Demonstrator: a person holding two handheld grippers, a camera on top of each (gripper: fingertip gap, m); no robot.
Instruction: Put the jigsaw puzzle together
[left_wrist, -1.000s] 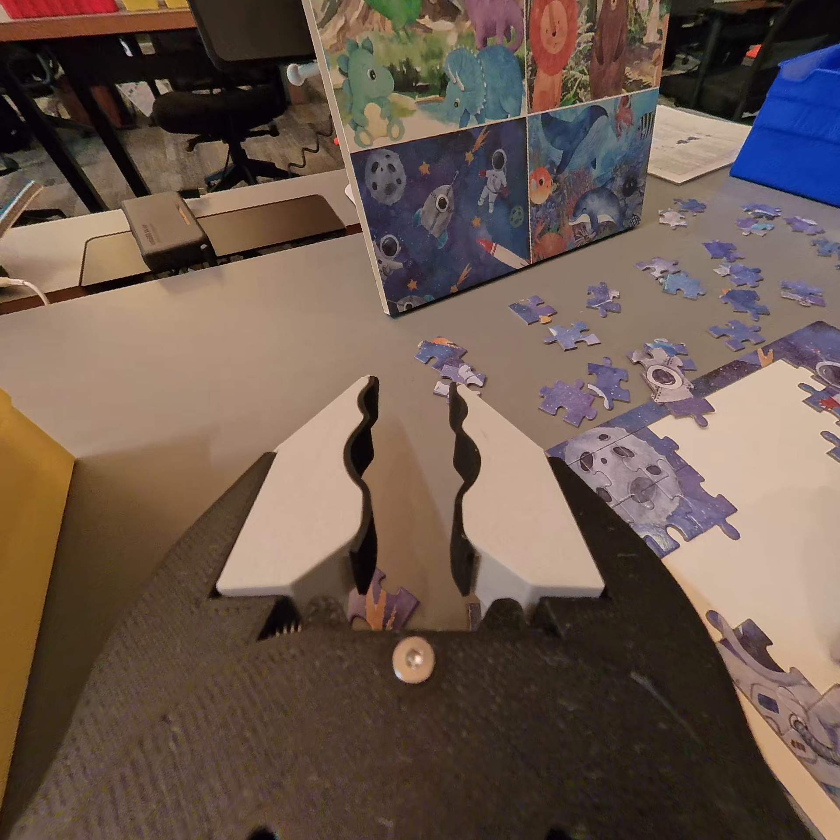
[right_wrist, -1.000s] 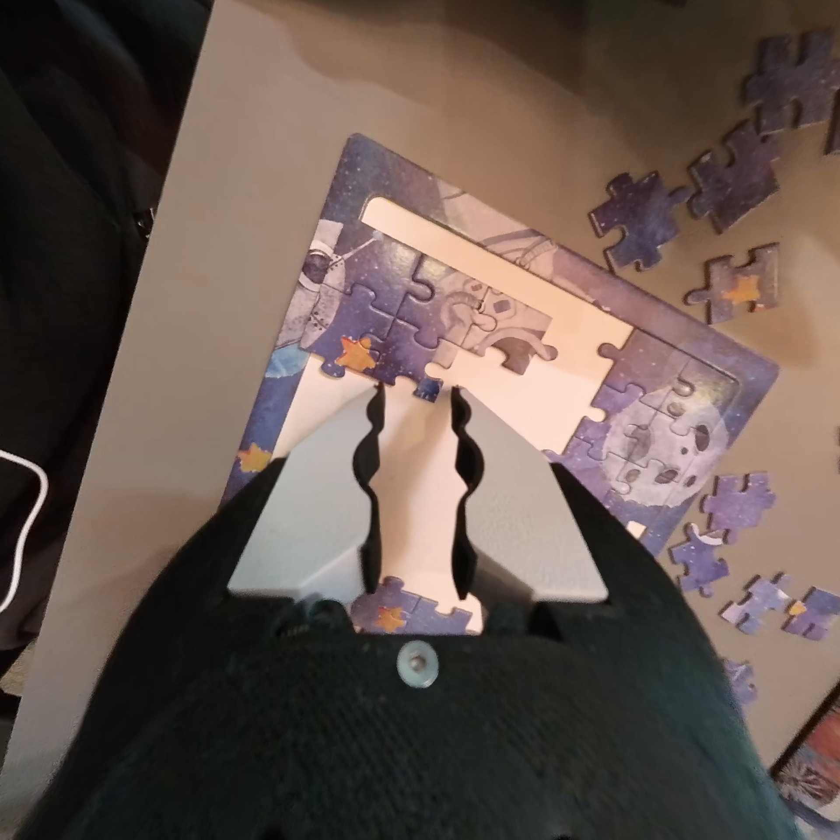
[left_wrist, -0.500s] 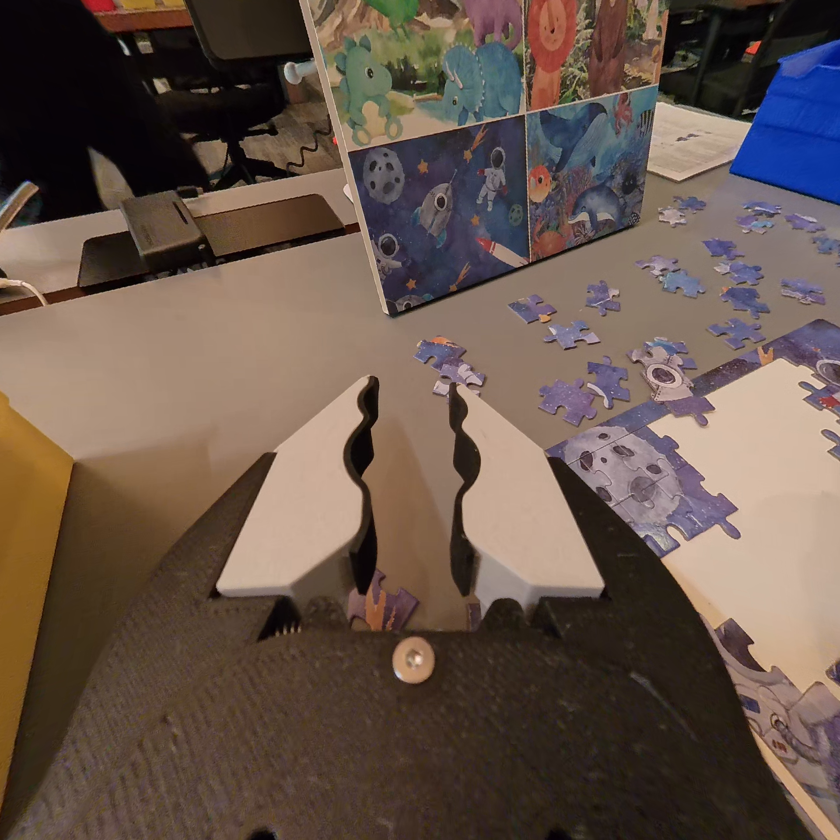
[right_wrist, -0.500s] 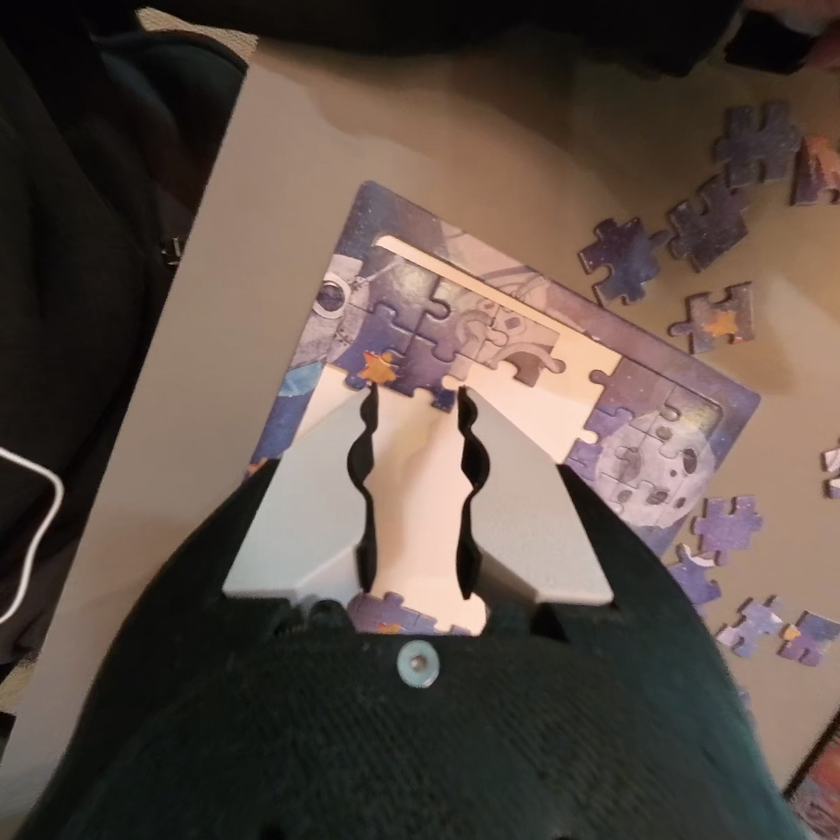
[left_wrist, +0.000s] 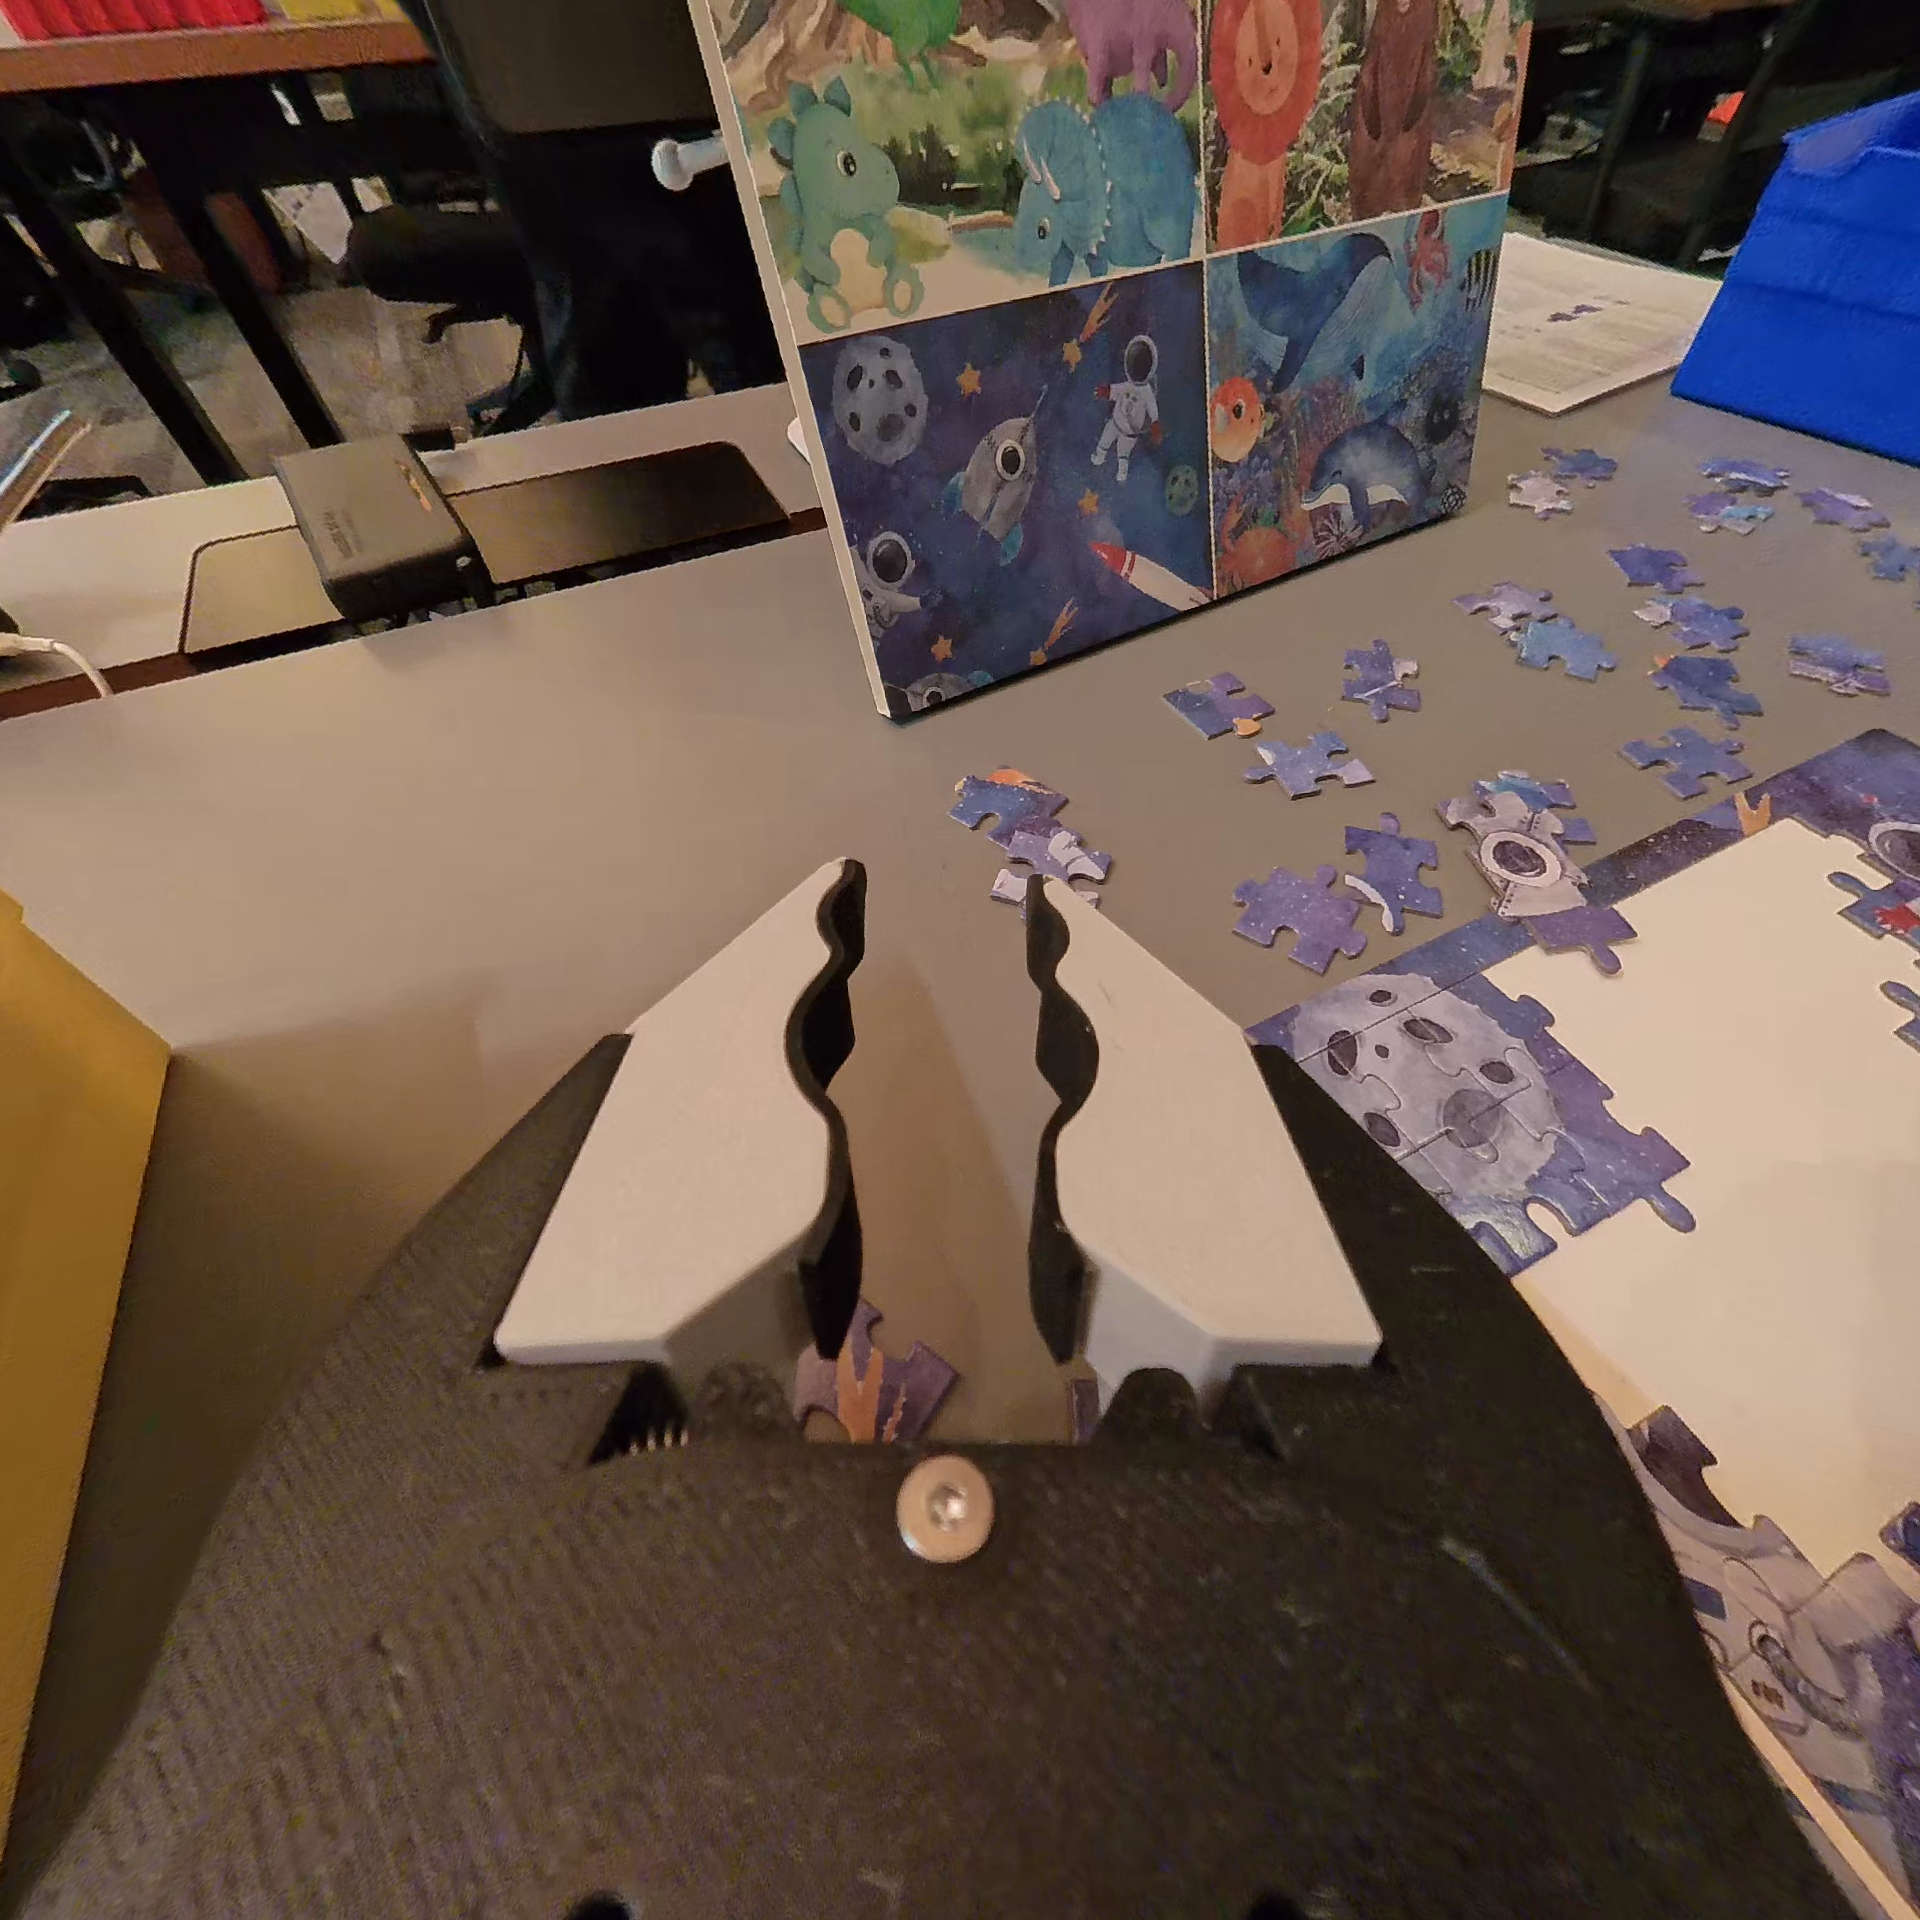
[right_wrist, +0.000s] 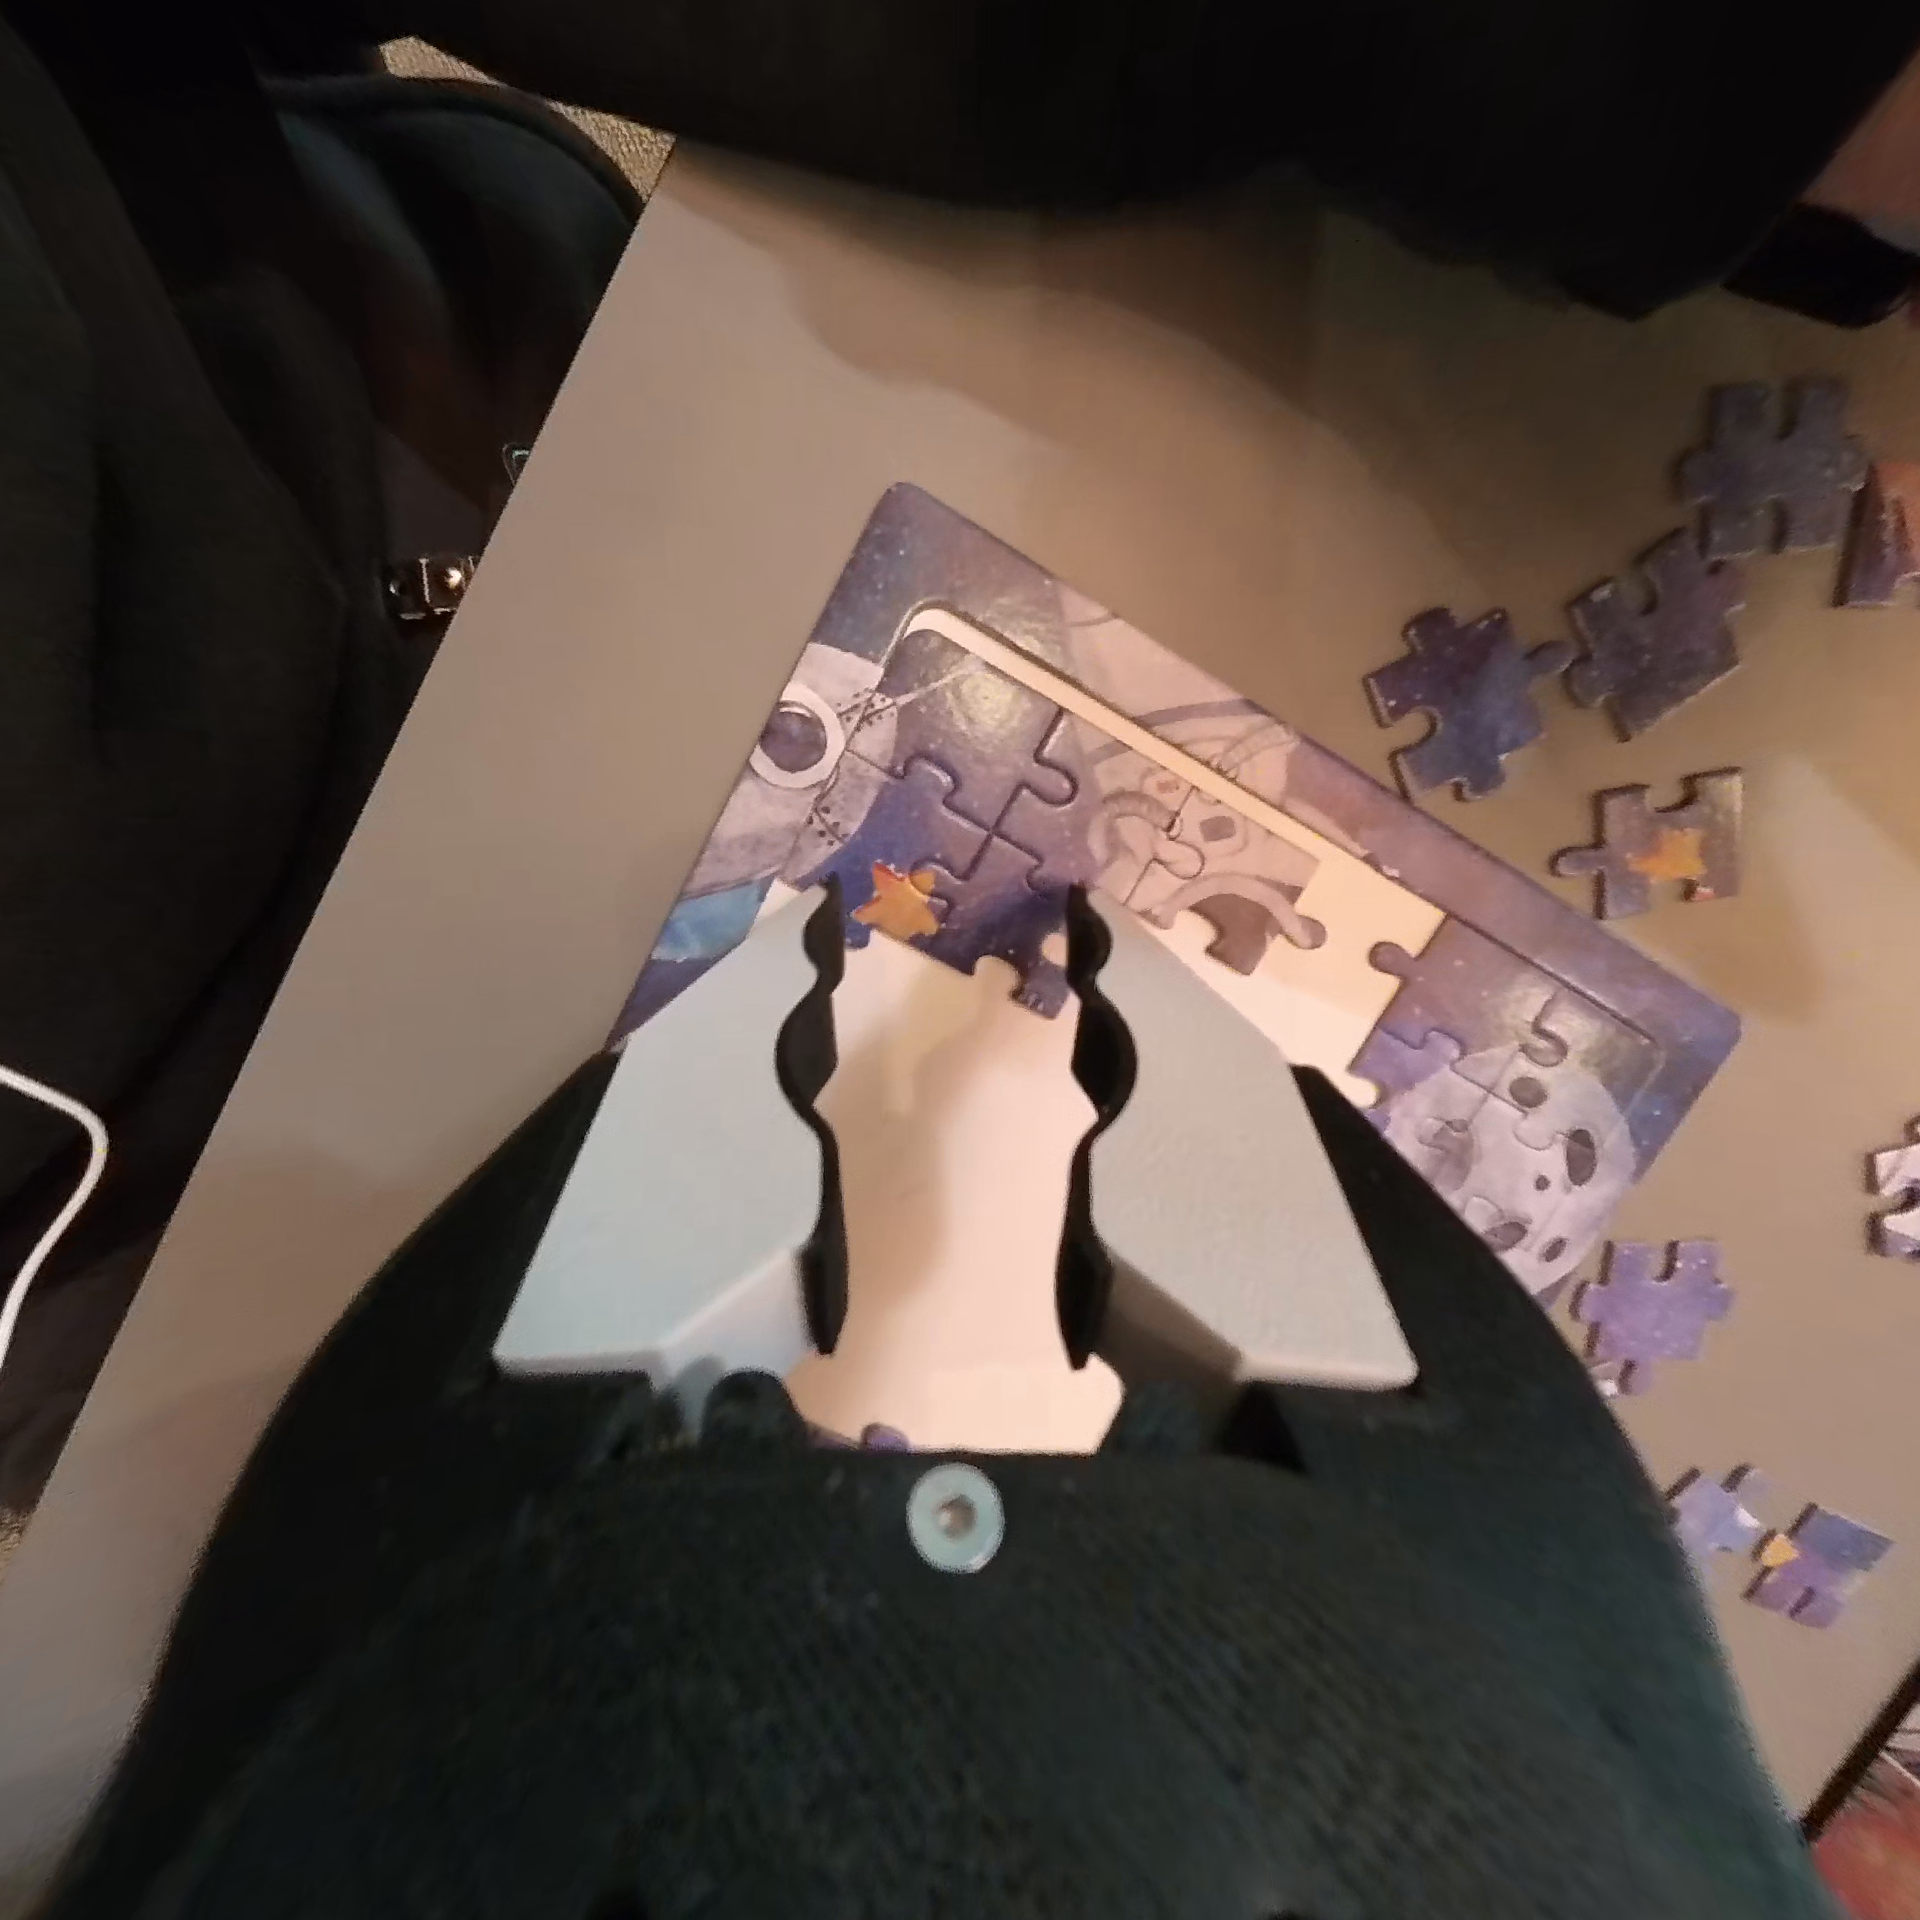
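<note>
Puzzle tray (right_wrist: 1558, 914): flat cardboard, blue-violet space print, cream bare centre, interlocked pieces in its corners; lies on grey desk (left_wrist: 520, 831). Right gripper (right_wrist: 951, 899): jaws apart, empty, above the tray. Left gripper (left_wrist: 945, 883): jaws apart, empty, over bare desk beside loose knobbed pieces (left_wrist: 1039, 842).

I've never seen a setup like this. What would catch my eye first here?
Probably the half-built space puzzle in its tray, lying flat under the open right gripper. Next, the bright picture box of dinosaurs, animals and rockets standing upright beyond the open left gripper, with loose blue puzzle pieces strewn over the grey table.
</note>
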